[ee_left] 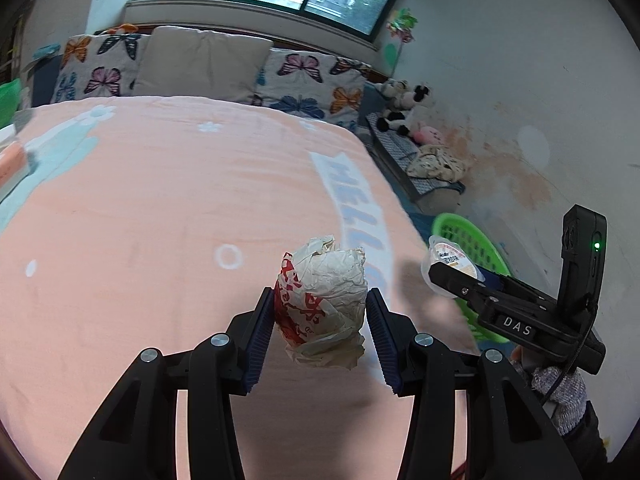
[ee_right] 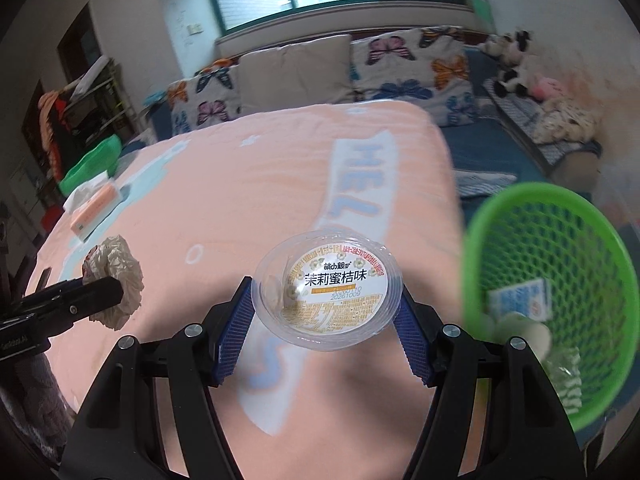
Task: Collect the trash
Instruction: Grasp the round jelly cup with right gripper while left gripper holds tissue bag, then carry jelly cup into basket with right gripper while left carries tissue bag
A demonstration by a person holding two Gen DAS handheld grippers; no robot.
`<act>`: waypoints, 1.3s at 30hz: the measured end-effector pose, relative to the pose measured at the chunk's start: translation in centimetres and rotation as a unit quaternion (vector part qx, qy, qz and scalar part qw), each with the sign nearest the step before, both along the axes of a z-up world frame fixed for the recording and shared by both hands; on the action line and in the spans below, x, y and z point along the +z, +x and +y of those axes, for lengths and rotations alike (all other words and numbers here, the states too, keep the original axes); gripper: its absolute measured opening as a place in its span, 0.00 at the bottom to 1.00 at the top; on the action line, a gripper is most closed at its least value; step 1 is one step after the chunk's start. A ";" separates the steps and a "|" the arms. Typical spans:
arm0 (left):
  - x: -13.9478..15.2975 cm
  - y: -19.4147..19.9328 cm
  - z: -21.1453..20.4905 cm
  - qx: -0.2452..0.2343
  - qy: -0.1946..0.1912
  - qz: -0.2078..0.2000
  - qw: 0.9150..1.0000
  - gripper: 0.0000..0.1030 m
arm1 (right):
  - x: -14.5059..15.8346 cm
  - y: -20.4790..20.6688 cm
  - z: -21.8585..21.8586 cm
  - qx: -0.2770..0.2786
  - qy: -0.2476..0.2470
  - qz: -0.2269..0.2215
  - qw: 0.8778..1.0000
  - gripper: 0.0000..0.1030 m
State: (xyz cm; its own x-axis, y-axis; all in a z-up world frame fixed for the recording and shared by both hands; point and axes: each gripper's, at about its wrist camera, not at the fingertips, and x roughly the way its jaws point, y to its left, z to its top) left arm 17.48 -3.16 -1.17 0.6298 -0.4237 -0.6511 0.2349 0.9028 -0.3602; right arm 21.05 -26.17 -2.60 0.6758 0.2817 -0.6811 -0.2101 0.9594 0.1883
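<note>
My left gripper (ee_left: 321,316) is shut on a crumpled white and red paper wrapper (ee_left: 325,300) and holds it above the pink bed blanket (ee_left: 160,208). My right gripper (ee_right: 326,312) is shut on a clear plastic jelly cup (ee_right: 328,286) with a white and gold label, held above the blanket's right side. A green mesh trash basket (ee_right: 560,240) sits just right of the cup, past the bed edge, with a blue and white carton (ee_right: 520,298) and other trash inside. The wrapper (ee_right: 116,280) and left gripper (ee_right: 72,304) show at the left of the right wrist view.
A tissue pack (ee_right: 94,208) lies on the bed's far left. Butterfly pillows (ee_left: 304,80) and a beige pillow (ee_left: 204,60) line the headboard. Plush toys (ee_left: 404,108) lie on a bench by the stained wall. A green tub (ee_right: 92,164) stands left of the bed.
</note>
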 end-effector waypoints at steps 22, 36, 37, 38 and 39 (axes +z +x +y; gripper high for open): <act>1.3 0.5 -8.9 -0.071 0.017 -0.007 0.997 0.44 | -2.7 -2.0 -12.3 -0.121 0.000 0.030 0.992 0.66; 1.7 1.3 -12.7 -0.102 0.027 -0.007 0.994 0.44 | -2.6 -3.0 -14.9 -0.142 0.005 0.028 0.989 0.76; 1.7 1.3 -13.0 -0.105 0.028 -0.007 0.994 0.44 | -2.4 -3.4 -15.0 -0.143 0.005 0.026 0.989 0.77; 1.6 1.4 -13.3 -0.107 0.029 -0.006 0.994 0.44 | -2.2 -3.7 -15.3 -0.145 0.006 0.024 0.989 0.77; 1.5 1.4 -13.7 -0.110 0.031 -0.006 0.993 0.44 | -2.2 -4.0 -15.5 -0.147 0.006 0.023 0.989 0.78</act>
State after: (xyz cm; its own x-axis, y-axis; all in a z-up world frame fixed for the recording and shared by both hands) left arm 18.88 -16.91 0.37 0.5333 -0.5114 -0.6739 0.4332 0.8493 -0.3016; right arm 17.01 -41.65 -4.77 0.6982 0.0857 -0.7107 0.0858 0.9756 0.2019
